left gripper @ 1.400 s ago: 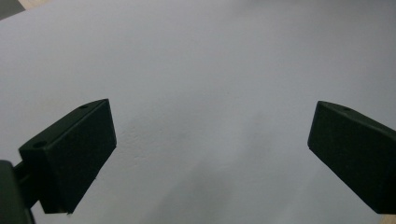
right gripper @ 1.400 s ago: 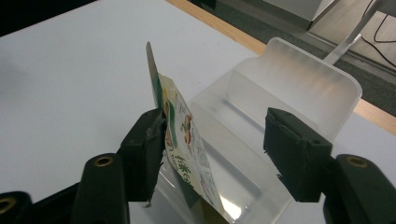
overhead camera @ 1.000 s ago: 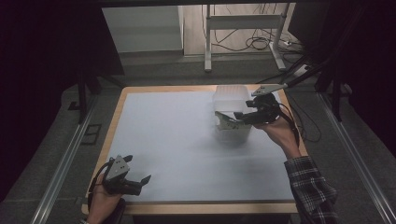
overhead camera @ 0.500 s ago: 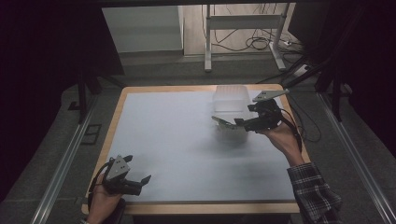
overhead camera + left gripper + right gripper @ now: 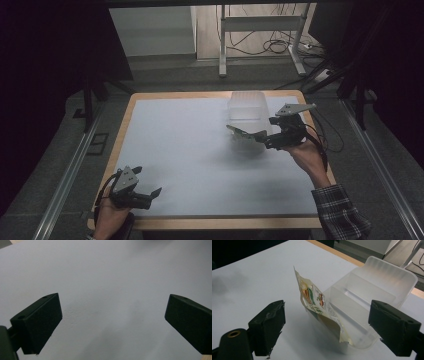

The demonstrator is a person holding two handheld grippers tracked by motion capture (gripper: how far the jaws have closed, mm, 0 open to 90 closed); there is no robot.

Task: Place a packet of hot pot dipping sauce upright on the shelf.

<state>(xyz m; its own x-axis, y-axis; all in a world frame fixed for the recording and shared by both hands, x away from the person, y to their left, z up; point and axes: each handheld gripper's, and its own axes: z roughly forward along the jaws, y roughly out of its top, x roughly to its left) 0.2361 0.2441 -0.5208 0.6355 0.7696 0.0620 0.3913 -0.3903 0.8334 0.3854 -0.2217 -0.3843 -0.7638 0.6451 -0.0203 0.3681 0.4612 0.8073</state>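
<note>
Now, high view: right tongs [image 5: 261, 136] hung over the far right of the desk [image 5: 175, 150], jaws spread and holding nothing. A clear plastic bin [image 5: 246, 107] sat just beyond their tips, and a printed snack packet [image 5: 239, 132] stood at the bin's near end, right ahead of the jaws. Compared with a second ago, the right tongs had pulled back toward the person and off the bin; they were down at the bin's near end then. I'd judge the packet had just been released into the bin and the hand was retreating.

Left tongs [image 5: 142, 196] sat at the near left corner, well apart from the bin, same spot as before.

Left gripper view: both jaws wide apart, only bare desk between them. Idle.

Right gripper view: jaws wide apart, nothing clamped. Packet [image 5: 319, 306] stood ahead, centred between them, upright but tilted, its lower edge inside the bin's [image 5: 372, 302] near compartment and its top poking above the rim. Not touching either jaw.
</note>
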